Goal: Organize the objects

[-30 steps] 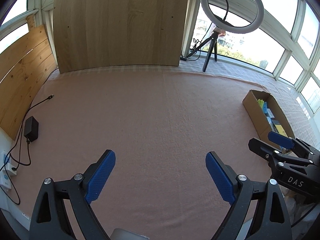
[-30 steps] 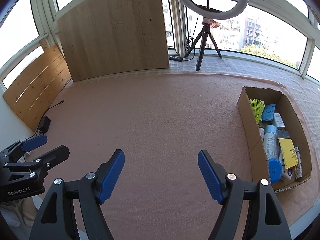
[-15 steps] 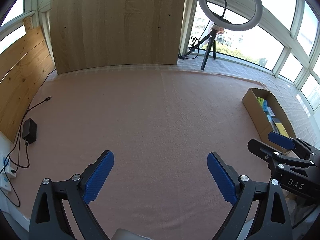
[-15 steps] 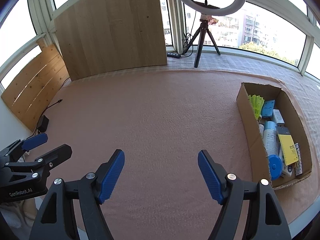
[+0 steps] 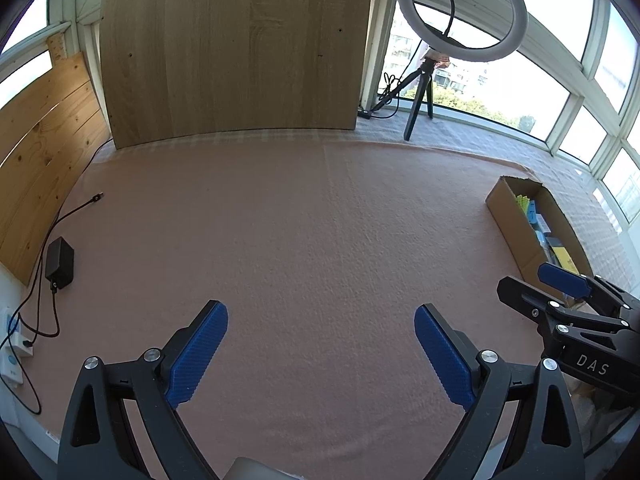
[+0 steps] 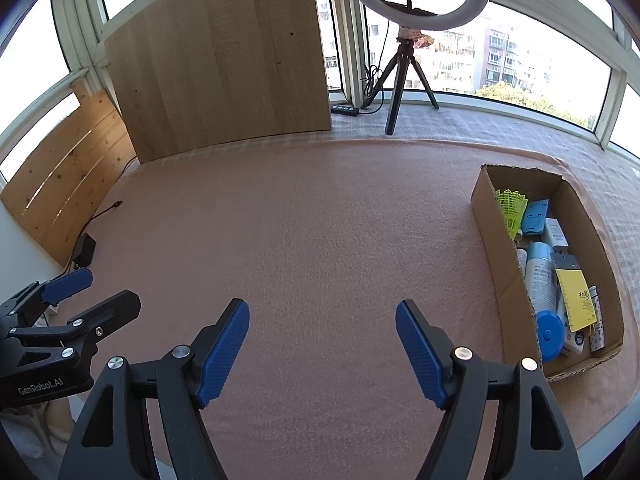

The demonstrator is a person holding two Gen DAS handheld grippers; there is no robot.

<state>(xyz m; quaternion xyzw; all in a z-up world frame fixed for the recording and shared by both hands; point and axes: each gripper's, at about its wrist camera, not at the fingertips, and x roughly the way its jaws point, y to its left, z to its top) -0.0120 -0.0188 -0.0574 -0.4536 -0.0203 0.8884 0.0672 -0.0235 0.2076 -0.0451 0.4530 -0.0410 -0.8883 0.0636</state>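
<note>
The counter point(image 6: 320, 240), covered in a pink felt-like cloth, fills the middle of both views. A large light wooden board point(image 5: 232, 48) stands upright at its far edge, upper centre-left of frame; a second, planked wooden panel point(image 5: 36, 140) leans along the left side.

A ring light point(image 5: 460, 8) on a black tripod point(image 6: 404, 80) stands at upper right, in front of the windows, with a black power strip point(image 6: 344, 109) just beside the tripod's foot.

The cardboard box point(image 6: 500, 248) lies on the counter at the right of the right wrist view, open side up. It holds the sorted objects: a yellow-green shuttlecock point(image 6: 510, 208) at the far end, a blue item point(image 6: 535, 216) next to it, a white cylindrical bottle point(image 6: 540, 280), a yellow card point(image 6: 574, 304), and a blue round cap point(image 6: 550, 334) at the near end. Other small packages lie among them; their labels cannot be read.

The left gripper point(image 5: 320, 356) hovers over bare cloth at lower centre, fingers spread wide, nothing between them. The right gripper point(image 6: 322, 352) is likewise spread wide and empty, low in its own view, with the box to its right.

At the left edge, a black power adapter point(image 5: 60, 262) sits on the cloth, its cable point(image 5: 76, 212) trailing towards the planked panel.
</note>
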